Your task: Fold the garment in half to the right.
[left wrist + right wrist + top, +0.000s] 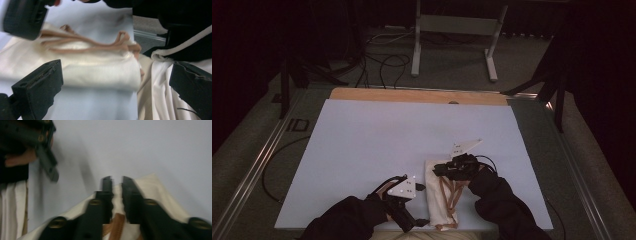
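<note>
Looking at the high view: folded cream cloth bag (439, 195) with tan straps (452, 192) lies at the near edge of the pale blue table mat (377, 145), right of centre, overhanging the near edge a little. Long axis runs near-to-far, slightly tilted. Wide bare mat to the left and beyond; wooden table edge (417, 96) at the far side. Left gripper (404, 212) sits at the near edge just left of the bag, right gripper (447, 167) at the bag's far end.

Left gripper view: jaws spread wide, released, nothing pinched. Bag (82, 67) lies crosswise ahead, between and beyond the jaws, straps (95, 45) on top. Bag's end reaches the mat's edge, with pale fabric hanging below it. Right gripper (23, 18) sits at the bag's other end.

Right gripper view: jaws nearly together, clenched on a fold of the bag (155, 192) at its end corner, cloth visible in the narrow gap. Strap (115, 225) runs under the jaws. Bare mat (150, 147) ahead; left gripper (45, 157) well apart at upper left.
</note>
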A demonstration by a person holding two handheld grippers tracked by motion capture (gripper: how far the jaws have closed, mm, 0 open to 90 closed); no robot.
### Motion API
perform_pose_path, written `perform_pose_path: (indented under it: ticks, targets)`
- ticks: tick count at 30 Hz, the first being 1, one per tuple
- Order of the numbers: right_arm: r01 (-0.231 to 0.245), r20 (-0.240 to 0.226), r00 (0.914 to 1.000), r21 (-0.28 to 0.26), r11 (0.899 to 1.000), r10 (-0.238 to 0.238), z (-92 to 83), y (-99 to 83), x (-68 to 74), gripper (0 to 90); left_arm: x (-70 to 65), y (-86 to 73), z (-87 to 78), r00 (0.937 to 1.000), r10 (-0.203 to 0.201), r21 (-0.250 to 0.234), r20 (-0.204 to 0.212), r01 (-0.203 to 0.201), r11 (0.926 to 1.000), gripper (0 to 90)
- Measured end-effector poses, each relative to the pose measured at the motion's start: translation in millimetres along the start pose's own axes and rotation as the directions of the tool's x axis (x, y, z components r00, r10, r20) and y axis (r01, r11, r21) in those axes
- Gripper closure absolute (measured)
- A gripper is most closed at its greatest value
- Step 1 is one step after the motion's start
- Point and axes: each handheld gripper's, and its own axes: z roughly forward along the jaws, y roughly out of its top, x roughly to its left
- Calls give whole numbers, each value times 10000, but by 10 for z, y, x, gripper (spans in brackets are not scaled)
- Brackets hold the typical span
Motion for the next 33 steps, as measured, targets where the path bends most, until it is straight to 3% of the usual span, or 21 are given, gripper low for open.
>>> perform_pose_path:
  ticks: [3,8,13,17,19,23,33]
  targets:
    - [22,67,10000,509,9987,-25,64,-2,18,897,14,-84,-84,9992,-169,-132,-356,165,9998,1]
    - [40,-136,9999,966,9953,-27,178,-2,67,899,23,-176,-164,9972,-380,-349,-645,358,9987,1]
    - [349,-302,9991,1453,9888,-309,256,-34,121,900,40,-253,-199,9946,-625,-486,-829,586,9971,1]
    - [494,-340,9985,2005,9785,-434,299,-92,121,899,61,-284,-199,9933,-753,-565,-881,705,9959,1]
    - [299,-99,9995,2338,9718,-283,317,-114,139,899,70,-289,-201,9928,-804,-594,-889,753,9954,1]
    - [302,-107,9995,2428,9696,-284,279,-145,120,899,86,-301,-210,9916,-901,-713,-933,836,9939,1]
    - [-339,392,9989,2010,9790,265,58,-252,69,899,102,-314,-244,9893,-961,-867,-1101,867,9925,1]
